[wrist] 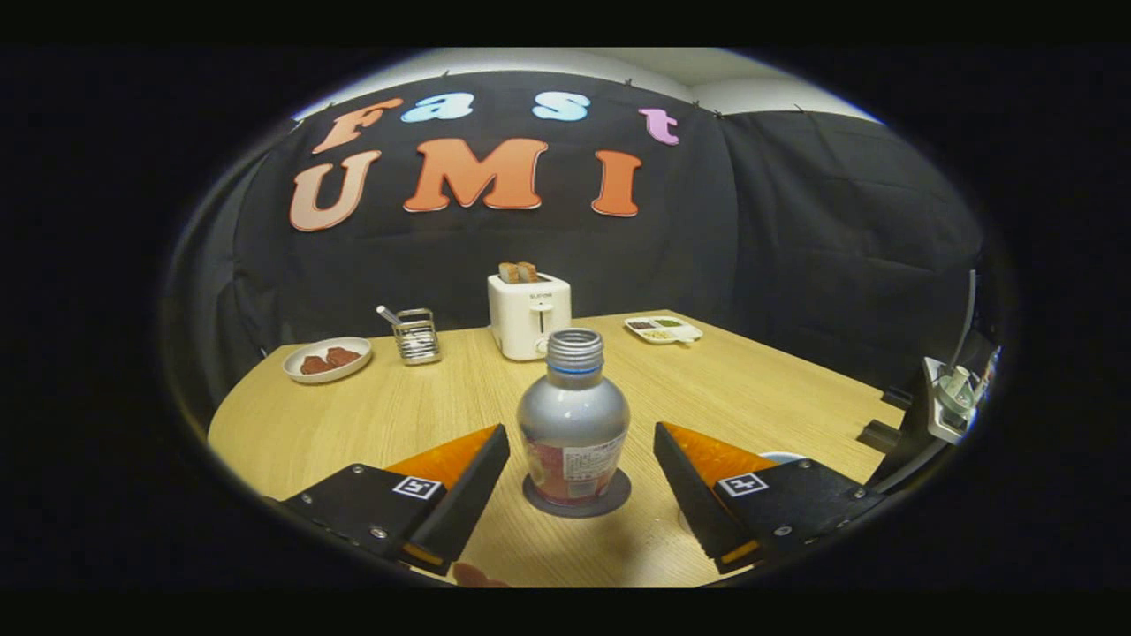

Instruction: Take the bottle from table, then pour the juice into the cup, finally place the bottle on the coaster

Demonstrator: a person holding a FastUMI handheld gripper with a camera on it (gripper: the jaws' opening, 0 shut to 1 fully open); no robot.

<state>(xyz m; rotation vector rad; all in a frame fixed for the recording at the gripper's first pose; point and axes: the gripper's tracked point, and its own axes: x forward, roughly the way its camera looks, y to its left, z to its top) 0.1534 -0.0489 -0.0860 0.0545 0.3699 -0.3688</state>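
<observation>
The hand-held gripper (581,459) stands wide open with nothing in its grasp, its two fingers set apart on either side of the squat silver bottle with a red label and an uncapped threaded neck (573,420). That bottle stands upright on a round dark grey coaster (576,505) on the pale wood-grain counter (760,397), between the fingers and touching neither, so the placing looks done. The chief risk from here is a finger clipping the bottle's wide belly as the gripper draws away; with no cap on, a knock could tip it and spill whatever juice remains. A pale rim, probably the cup (782,458), peeks from behind the right finger, close enough to be nudged by a sideways swing. Well beyond stand a white toaster holding bread (528,315), a wire cutlery holder (415,336), a white plate of reddish food (327,359) and a small divided tray (663,329), none in the way.
</observation>
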